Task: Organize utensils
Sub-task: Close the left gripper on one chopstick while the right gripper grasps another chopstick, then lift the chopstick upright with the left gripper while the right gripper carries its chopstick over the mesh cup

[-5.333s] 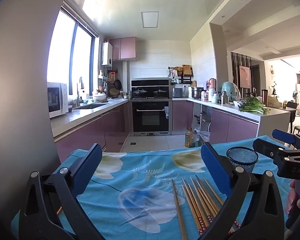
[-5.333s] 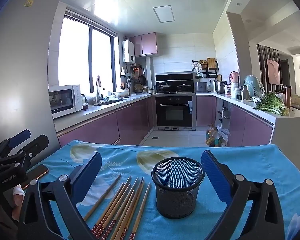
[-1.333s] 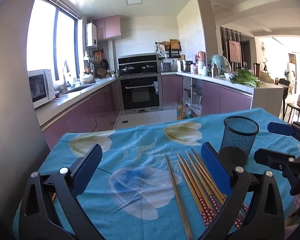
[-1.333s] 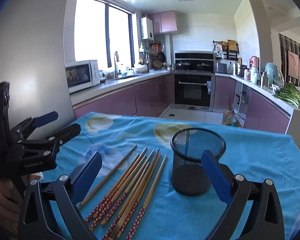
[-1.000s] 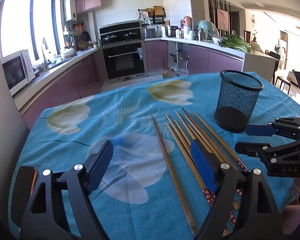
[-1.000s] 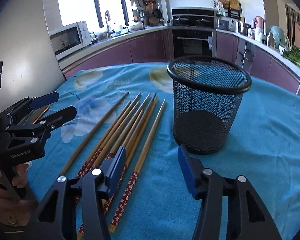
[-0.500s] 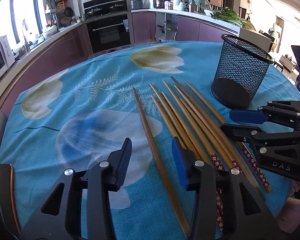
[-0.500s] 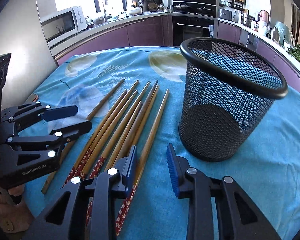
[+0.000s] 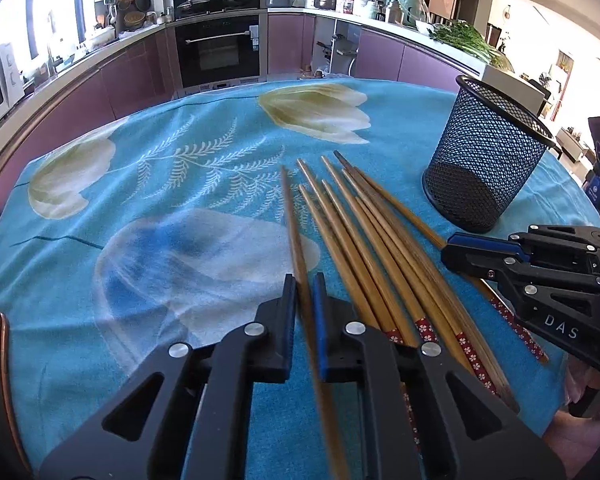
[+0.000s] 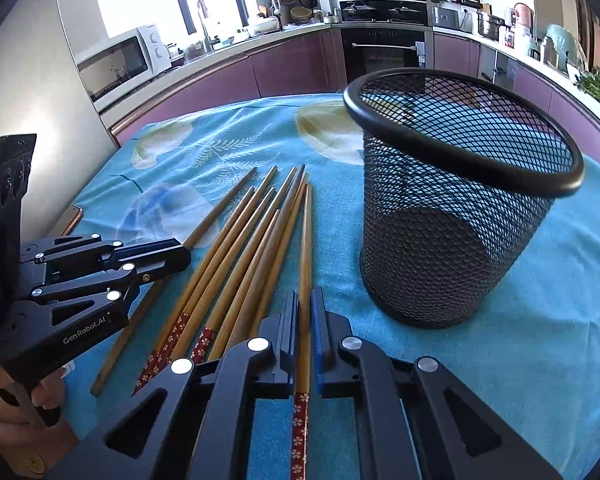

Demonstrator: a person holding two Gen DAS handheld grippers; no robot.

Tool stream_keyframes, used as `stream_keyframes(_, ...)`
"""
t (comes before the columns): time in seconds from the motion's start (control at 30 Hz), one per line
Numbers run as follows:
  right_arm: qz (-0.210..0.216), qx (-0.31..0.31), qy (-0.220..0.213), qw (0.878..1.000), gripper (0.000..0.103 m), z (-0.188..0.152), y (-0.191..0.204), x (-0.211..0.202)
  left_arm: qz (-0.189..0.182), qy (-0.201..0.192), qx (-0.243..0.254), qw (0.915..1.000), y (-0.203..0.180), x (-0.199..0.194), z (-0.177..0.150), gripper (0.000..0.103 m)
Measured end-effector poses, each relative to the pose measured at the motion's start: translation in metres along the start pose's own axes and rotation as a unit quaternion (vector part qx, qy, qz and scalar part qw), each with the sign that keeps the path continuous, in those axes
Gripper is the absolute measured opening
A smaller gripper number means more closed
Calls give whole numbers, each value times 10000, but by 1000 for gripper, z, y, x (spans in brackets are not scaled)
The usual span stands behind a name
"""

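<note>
Left gripper [image 9: 305, 300] is clamped on the leftmost chopstick [image 9: 293, 216], set apart from the row. Right gripper [image 10: 305, 312] is pinched on the rightmost chopstick [image 10: 306, 248], nearest the mesh holder [image 10: 452, 216]. Remaining chopsticks [image 10: 240, 256] lie flat between both grippers on the blue tablecloth [image 10: 500, 360].

Table [image 9: 148, 360] in a blue flowered cloth [image 10: 500, 360]

On the cloth lie wooden chopsticks [image 9: 364, 224], side by side; a black mesh cup [image 10: 452, 216] stands upright just beside them.
</note>
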State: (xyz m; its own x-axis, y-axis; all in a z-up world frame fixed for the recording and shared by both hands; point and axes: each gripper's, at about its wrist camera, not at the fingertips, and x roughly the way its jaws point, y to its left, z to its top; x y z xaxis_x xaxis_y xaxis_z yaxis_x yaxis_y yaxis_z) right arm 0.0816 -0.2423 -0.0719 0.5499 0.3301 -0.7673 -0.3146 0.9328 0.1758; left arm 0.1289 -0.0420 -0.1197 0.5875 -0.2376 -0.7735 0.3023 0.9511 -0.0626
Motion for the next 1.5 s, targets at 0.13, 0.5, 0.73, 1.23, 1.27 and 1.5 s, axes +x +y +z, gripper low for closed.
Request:
stream_keyframes(0.13, 152, 12, -104, 9998, 6, 0, 0, -9, -27, -63, -61, 10000, 3, -6, 0, 8)
stream_keyframes(0.5, 734, 36, -647, 9952, 6, 2, 0, -49, -547, -520, -59, 9971, 7, -57, 4, 8)
stream_keyframes(0.73, 925, 51, -1124, 9893, 6, 5, -3, -81, -1036, -915, -28, 9904, 6, -99, 12, 8)
stream_keyframes(1.23, 984, -113, -2022, 9743, 6, 40, -15, -134, -1644, -1714, 12, 9714, -8, -158, 48, 8)
stream_keyframes(1.27, 932, -133, -2076, 9737, 6, 44, -17, -138, -1642, -1751, 25, 9707, -11, -158, 54, 8)
stream_keyframes(1.5, 709, -169, -2410, 9678, 6, 64, -36, -161, -1916, -2073, 184, 9592, -37, -160, 99, 8)
